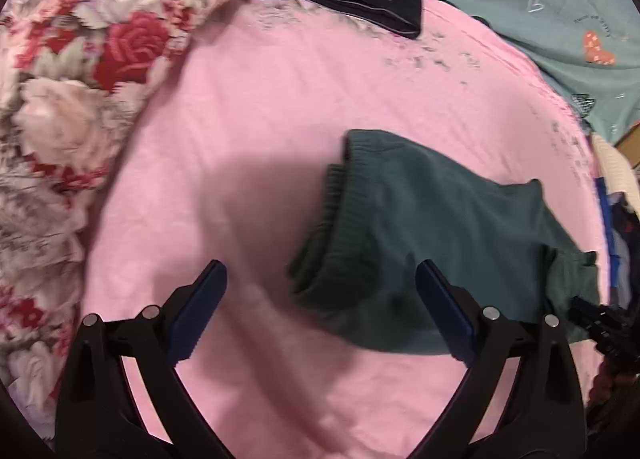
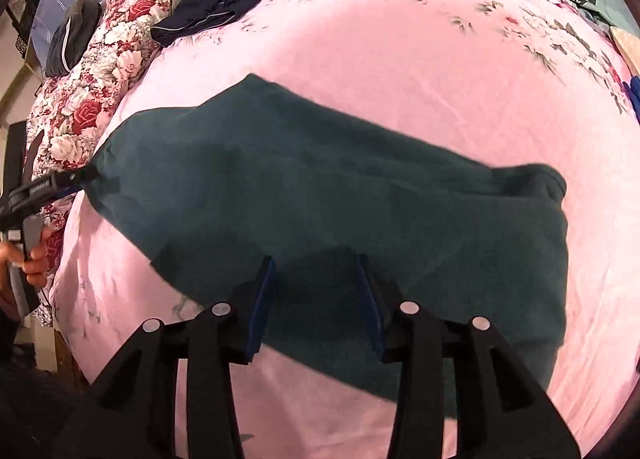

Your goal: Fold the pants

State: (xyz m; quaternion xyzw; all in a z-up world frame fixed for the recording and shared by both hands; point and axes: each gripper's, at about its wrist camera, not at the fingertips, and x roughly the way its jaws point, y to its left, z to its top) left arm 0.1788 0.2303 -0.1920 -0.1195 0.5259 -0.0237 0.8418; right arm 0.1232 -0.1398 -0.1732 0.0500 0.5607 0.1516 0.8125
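The left gripper is hovering with its jaws spread wide, gripping nothing. The right gripper is standing partly open over the cloth, nothing pinched between its pads. The dark green pants are lying lengthwise on the pink bedsheet, waistband end bunched toward the left gripper. Judged step: positioning for a fold. The next move calls for closing each gripper on an edge, then carrying one end over the other.

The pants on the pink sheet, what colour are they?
Dark green, plain with no pattern; the right wrist view shows them best.
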